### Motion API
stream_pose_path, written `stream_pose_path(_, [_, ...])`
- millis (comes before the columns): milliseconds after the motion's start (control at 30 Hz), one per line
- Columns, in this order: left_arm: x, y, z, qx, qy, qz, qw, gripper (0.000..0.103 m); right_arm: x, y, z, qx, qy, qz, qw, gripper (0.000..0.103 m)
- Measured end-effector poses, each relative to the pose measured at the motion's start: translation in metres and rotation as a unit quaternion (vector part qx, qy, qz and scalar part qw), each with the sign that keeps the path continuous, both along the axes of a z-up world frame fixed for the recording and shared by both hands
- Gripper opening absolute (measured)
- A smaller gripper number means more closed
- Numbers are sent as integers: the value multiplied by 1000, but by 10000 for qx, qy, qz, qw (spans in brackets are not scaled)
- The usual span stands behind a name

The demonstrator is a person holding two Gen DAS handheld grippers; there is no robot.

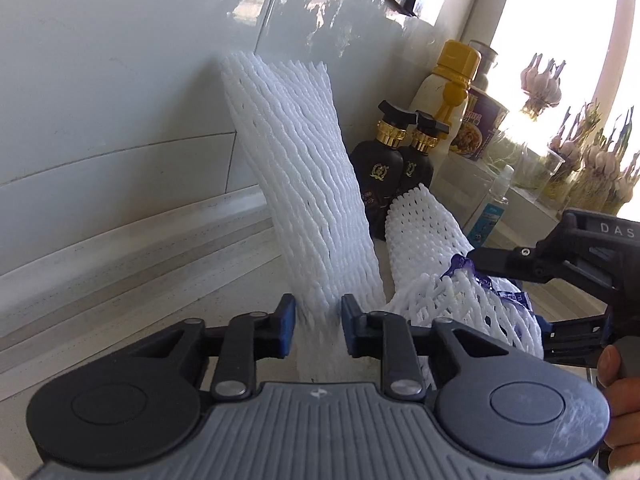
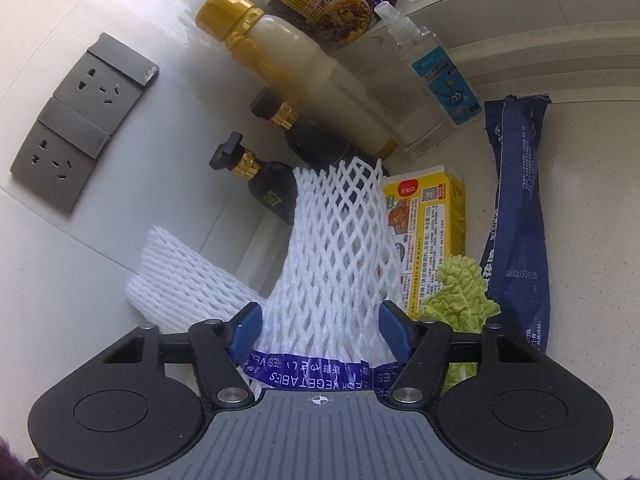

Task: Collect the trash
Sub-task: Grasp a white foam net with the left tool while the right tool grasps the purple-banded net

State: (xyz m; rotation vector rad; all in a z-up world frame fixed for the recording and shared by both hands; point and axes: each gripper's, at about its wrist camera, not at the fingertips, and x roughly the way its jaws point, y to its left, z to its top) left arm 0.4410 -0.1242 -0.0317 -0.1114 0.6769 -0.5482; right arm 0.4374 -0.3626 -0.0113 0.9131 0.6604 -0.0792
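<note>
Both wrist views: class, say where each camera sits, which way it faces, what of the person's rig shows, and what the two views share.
Left wrist view: rides on the left claw, looking forward and down at the tiled wall; its pads squeeze the flat foam net. The right claw and a thumb show at right.
Right wrist view: rides on the right claw, rolled sideways, facing the sockets; the stretched foam net sits between its pads.
Shared: both nets, the black bottles, yellow-capped bottle, spray bottle.
</note>
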Motion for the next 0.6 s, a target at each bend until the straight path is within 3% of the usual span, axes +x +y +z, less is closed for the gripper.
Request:
stream_pose_path(67, [1, -1, -1, 86, 39, 80, 9999, 9, 0, 0, -4, -10, 64, -10, 10000, 32])
stream_pose_path(167, [1, 0, -1, 149, 11, 167, 9997, 6, -1, 0, -6, -51, 65, -10, 10000, 16])
stream_pose_path(267, [-3, 0, 4, 155, -76, 179, 9997, 6, -5, 1, -2, -168, -45, 15, 9998, 11])
stream_pose_path(600, [-28, 4, 40, 251, -585, 300, 9975, 6, -24, 9, 33, -369, -394, 44, 9985, 10])
